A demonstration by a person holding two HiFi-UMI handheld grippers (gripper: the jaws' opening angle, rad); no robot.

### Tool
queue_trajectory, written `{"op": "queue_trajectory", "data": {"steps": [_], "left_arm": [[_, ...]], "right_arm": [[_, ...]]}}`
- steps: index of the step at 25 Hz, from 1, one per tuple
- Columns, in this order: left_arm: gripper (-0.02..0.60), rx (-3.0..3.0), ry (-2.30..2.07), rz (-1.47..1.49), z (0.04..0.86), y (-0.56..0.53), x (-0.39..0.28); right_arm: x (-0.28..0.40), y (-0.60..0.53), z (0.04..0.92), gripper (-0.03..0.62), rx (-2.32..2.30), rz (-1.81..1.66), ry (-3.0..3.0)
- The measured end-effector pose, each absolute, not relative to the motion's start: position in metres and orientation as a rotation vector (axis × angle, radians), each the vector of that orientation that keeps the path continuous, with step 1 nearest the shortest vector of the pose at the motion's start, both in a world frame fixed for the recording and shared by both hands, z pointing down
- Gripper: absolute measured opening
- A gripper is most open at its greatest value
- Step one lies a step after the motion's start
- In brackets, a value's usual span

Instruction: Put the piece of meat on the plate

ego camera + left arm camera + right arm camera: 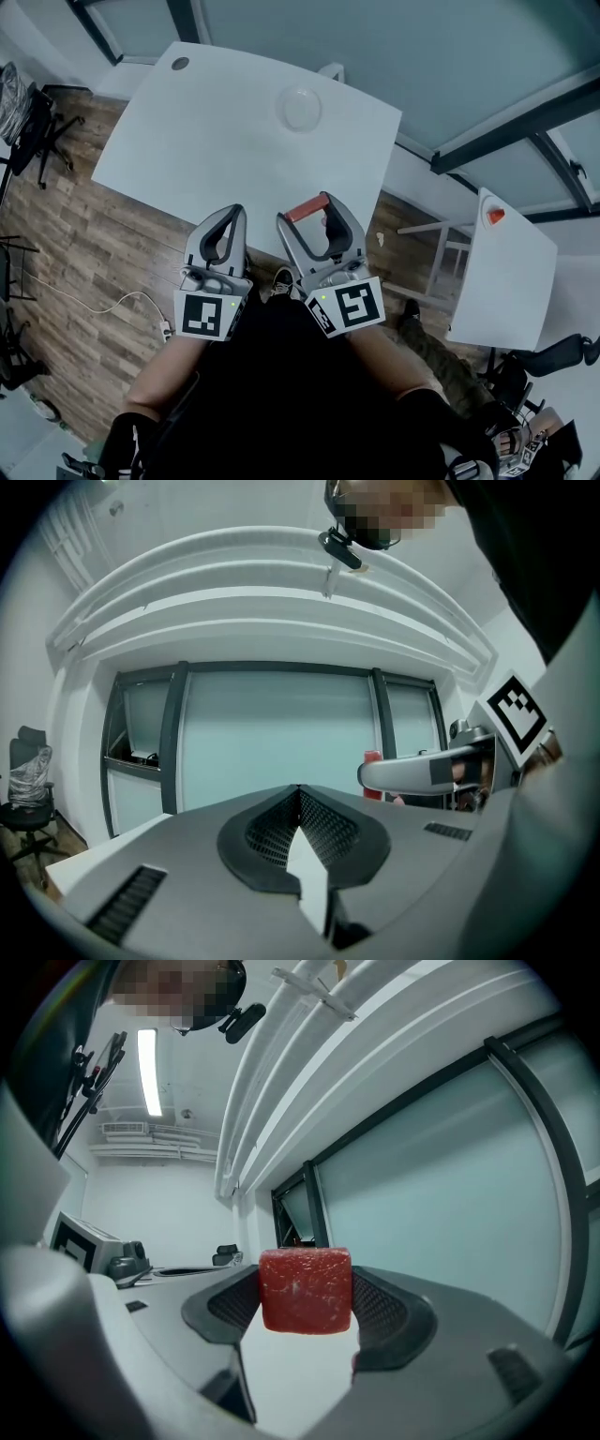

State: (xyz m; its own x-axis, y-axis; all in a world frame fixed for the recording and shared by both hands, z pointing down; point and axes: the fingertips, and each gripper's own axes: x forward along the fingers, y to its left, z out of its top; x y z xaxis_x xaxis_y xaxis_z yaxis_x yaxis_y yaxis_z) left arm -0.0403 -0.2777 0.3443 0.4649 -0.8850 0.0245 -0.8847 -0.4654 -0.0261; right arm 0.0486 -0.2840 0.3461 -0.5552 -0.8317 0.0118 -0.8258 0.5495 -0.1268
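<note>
My right gripper [309, 208] is shut on a red block of meat [305, 1290], pinched between the two jaw pads at their tips; from the head view the meat [307, 208] shows as a red bar above the near edge of the white table [216, 141]. The clear round plate [299, 107] lies on the far side of that table, well beyond both grippers. My left gripper [237, 212] is shut with nothing in it, its jaw tips meeting in the left gripper view [298, 791]. Both grippers point up and away toward the glass wall.
A second white table [502, 272] with a small red object [495, 216] stands to the right. An office chair [28, 117] is at the far left, a white cable [103, 305] runs over the wooden floor, and the person's shoes [283, 281] are below the grippers.
</note>
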Motion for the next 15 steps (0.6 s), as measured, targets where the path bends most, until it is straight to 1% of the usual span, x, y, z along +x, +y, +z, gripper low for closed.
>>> {"op": "queue_trajectory", "data": {"steps": [5,15], "left_arm": [[-0.008,-2.732,1.606,-0.073,0.358,-0.312,-0.051],[-0.008,-2.847,1.433,-0.104,0.364,-0.392,-0.055]], "right_arm": [[0.044,-0.311,0.356,0.301,-1.543,-0.222,2.701],[0.038,-0.382,0.361,0.301,-1.72,-0.249,2.619]]}}
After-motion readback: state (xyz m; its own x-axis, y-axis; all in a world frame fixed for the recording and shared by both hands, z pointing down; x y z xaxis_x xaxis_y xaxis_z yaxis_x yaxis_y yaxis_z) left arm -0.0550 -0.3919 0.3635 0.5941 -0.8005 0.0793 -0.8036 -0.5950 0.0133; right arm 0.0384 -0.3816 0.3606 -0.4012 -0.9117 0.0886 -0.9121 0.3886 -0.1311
